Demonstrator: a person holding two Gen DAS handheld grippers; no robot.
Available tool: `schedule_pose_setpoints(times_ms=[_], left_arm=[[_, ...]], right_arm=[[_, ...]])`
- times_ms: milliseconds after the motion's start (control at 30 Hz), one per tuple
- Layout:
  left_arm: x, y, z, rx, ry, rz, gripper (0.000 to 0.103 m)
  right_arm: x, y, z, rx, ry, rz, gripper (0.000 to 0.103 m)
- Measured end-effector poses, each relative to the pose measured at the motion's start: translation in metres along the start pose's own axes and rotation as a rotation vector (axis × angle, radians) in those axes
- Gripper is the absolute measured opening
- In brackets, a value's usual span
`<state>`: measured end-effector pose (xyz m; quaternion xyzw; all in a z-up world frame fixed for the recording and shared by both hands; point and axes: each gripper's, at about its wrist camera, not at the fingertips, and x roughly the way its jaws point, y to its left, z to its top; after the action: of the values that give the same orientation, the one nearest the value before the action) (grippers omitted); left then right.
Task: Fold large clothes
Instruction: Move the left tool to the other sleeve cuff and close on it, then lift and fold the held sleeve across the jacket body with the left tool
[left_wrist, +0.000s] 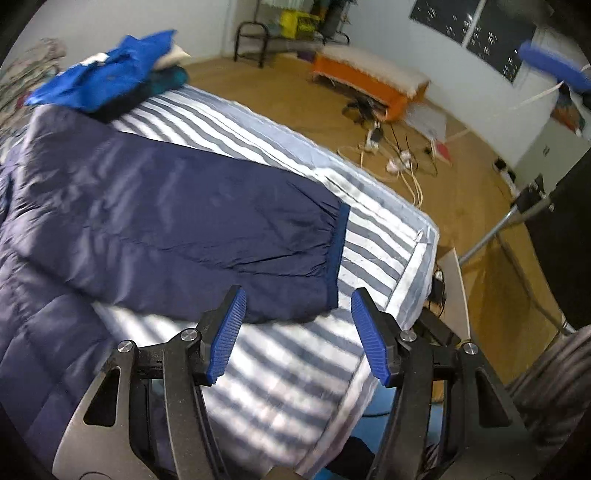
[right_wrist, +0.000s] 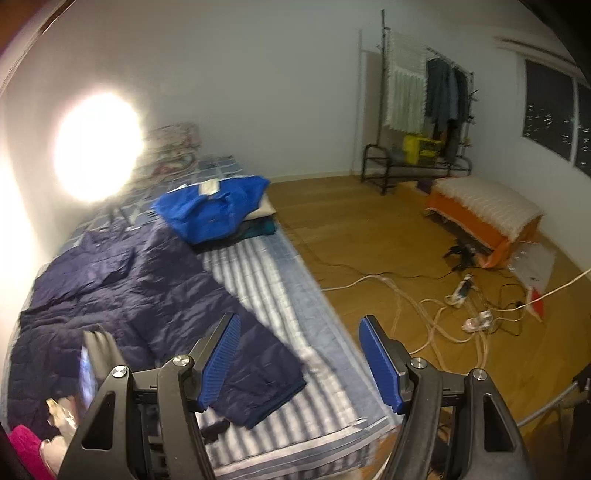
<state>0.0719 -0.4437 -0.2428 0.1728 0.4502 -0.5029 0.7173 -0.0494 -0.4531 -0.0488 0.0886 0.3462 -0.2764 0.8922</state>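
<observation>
Both claws are held wide open and empty: the left claw (left_wrist: 297, 314) above the navy jacket (left_wrist: 155, 206), at its sleeve cuff (left_wrist: 338, 254). The right claw (right_wrist: 301, 343) is poised over the striped bed (right_wrist: 295, 295).

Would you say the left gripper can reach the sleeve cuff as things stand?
Probably yes: the left gripper is open just short of the cuff, which lies flat on the bed with nothing between.

A bed (right_wrist: 295, 295) with a blue-and-white striped cover carried a navy quilted jacket (right_wrist: 122, 295) spread flat, one sleeve (left_wrist: 207, 236) reaching toward the corner, and a stack of folded clothes (right_wrist: 218, 210) topped in bright blue.
</observation>
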Motion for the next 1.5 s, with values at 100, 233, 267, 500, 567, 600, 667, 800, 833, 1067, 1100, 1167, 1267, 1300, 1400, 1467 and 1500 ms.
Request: schedule_pose_setpoints(times_ms=[100,233,267,500,567,600,667,800,833,1067,1100,1167,1267,1300,1400,1467,1500], left_arm=[[0.020,-0.007,0.007,0.020,0.041,-0.003,0.062],[0.038,-0.019,0.017,0.067,0.086,-0.016,0.062],[0.044,-0.020,0.019,0.075,0.096,-0.009,0.062],[0.076,-0.027,0.022,0.118,0.170,0.089,0.062],[0.077,-0.032,0.022,0.145,0.167,0.120,0.047],[0.077,-0.031,0.023,0.142,0.162,0.129,0.040],[0.074,-0.025,0.026,0.103,0.163,0.102,0.011],[0.053,-0.007,0.034,0.001,0.127,0.042,0.004],[0.041,-0.001,0.035,-0.017,0.104,0.028,0.004],[-0.039,0.061,0.049,-0.175,-0.033,-0.021,0.004],[-0.050,0.072,0.050,-0.207,-0.052,-0.026,0.004],[-0.078,0.097,0.049,-0.264,-0.094,-0.037,0.004],[-0.115,0.132,0.040,-0.304,-0.152,-0.009,0.004],[-0.131,0.150,0.034,-0.326,-0.177,0.004,0.004],[-0.166,0.195,0.016,-0.398,-0.230,0.047,0.004],[-0.187,0.226,0.002,-0.445,-0.262,0.093,0.004],[-0.195,0.244,-0.004,-0.467,-0.272,0.116,0.004]], right_arm=[[-0.002,-0.010,0.001,0.041,-0.003,0.013,0.069],[0.000,-0.018,0.000,0.049,-0.004,-0.010,0.069],[0.002,-0.019,0.000,0.057,0.003,-0.004,0.069],[0.005,-0.033,0.000,0.128,0.008,0.017,0.069],[0.006,-0.033,0.000,0.132,0.010,0.027,0.069],[0.006,-0.031,0.001,0.130,0.010,0.031,0.069],[0.005,-0.027,0.001,0.120,0.005,0.038,0.069],[0.003,-0.022,0.003,0.118,-0.008,0.052,0.069],[0.004,-0.021,0.004,0.119,-0.008,0.053,0.069],[0.005,-0.006,0.007,0.109,-0.016,0.070,0.069],[0.006,-0.002,0.008,0.105,-0.017,0.071,0.069],[0.007,0.005,0.009,0.097,-0.018,0.076,0.069],[0.010,0.018,0.011,0.082,-0.017,0.089,0.069],[0.011,0.024,0.011,0.072,-0.016,0.094,0.069],[0.015,0.042,0.012,0.032,-0.008,0.104,0.069],[0.016,0.055,0.012,-0.007,-0.011,0.105,0.069],[0.017,0.064,0.012,-0.030,-0.012,0.110,0.069]])
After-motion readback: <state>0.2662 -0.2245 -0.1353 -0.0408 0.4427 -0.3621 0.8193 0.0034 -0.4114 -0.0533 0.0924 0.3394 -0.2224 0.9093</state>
